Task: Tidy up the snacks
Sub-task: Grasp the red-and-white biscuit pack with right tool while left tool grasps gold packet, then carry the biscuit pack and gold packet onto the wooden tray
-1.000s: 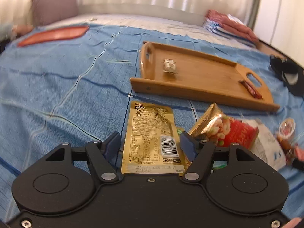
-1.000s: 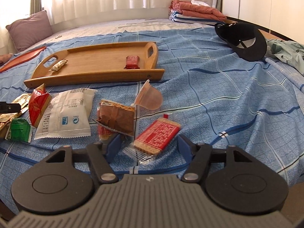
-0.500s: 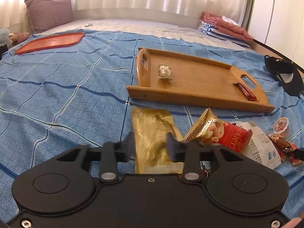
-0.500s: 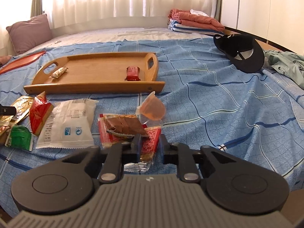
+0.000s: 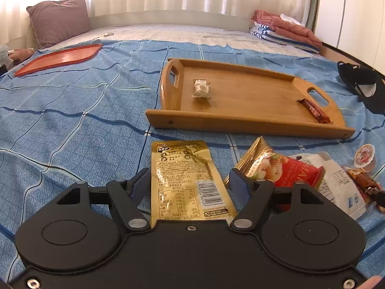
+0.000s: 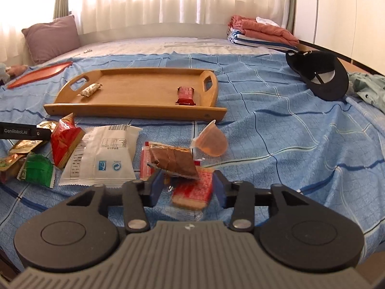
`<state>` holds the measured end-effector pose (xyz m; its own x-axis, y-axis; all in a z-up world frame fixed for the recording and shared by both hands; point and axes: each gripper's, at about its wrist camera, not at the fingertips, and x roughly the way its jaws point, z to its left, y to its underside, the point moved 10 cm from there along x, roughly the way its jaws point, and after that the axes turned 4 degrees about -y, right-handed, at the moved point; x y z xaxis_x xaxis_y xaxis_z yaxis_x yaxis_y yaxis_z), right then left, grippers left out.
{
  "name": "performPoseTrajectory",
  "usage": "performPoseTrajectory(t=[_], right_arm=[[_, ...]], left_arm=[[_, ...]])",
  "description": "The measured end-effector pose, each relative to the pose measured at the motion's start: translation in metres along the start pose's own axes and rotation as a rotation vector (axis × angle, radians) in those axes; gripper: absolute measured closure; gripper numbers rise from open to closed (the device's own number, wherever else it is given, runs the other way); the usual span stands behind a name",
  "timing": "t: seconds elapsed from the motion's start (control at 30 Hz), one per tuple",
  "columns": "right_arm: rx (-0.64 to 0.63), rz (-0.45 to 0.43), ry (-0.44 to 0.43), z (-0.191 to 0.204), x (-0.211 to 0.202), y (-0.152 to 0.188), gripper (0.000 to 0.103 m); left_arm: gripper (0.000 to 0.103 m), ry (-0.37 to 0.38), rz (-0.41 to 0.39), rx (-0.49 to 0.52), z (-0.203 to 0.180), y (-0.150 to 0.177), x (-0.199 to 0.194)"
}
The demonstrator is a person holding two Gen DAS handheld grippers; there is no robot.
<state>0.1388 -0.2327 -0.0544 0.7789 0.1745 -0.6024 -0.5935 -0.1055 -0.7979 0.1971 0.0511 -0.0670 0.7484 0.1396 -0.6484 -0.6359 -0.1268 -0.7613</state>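
Two grippers are seen low over a blue checked bedspread [image 5: 72, 120]. L gripper [image 5: 189, 183]: jaws spread wide either side of a gold snack pouch [image 5: 187, 180] lying flat on the bed, barcode side up; no contact w/ it. Just R of it a red-and-gold snack bag [image 5: 276, 168] is propped up, then a white packet [image 6: 103, 156]. Beyond, a wooden tray [image 5: 240, 120] is set on the bed, w/ a small white-wrapped candy [image 5: 201, 89] near its L handle & a red bar [image 5: 315, 111] near its R handle. R gripper [image 6: 186, 187]: jaws parted around a red cracker pack [image 6: 195, 189], not clamped. A brown-wrapped snack [image 6: 173, 160] overlaps its far end; an orange jelly cup [image 6: 213, 139] is tipped on its side just beyond.
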Motion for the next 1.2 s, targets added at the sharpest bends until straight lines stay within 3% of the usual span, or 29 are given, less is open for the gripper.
performPoseTrajectory(t=[0.23,0.4,0.57,0.7,0.87,1.07,1.2], right_arm=[[-0.003,0.060,0.002,0.002,0.014,0.010,0.037],[-0.006,0.065,0.007,0.001,0.008,0.013,0.048],[-0.020,0.065,0.063,-0.014,-0.001,0.017,0.048],[-0.008,0.063,0.074,-0.024,-0.005,0.019,0.048],[0.012,0.052,0.084,-0.026,0.000,0.017,0.046],[0.029,0.054,0.092,-0.024,0.005,0.016,0.046],[0.010,0.052,0.085,-0.021,0.000,0.019,0.061]], left_arm=[[0.035,-0.016,-0.015,0.078,-0.006,0.007,0.003],[0.041,-0.006,-0.018,0.045,0.001,0.008,-0.006],[0.041,-0.007,-0.024,0.057,0.008,0.011,-0.018],[0.041,0.033,-0.022,0.034,0.013,0.010,-0.030],[0.040,0.020,-0.039,0.034,0.013,0.002,-0.028],[0.042,0.010,0.024,0.052,0.007,0.006,-0.007],[0.042,0.014,-0.006,0.088,0.004,0.014,-0.020]])
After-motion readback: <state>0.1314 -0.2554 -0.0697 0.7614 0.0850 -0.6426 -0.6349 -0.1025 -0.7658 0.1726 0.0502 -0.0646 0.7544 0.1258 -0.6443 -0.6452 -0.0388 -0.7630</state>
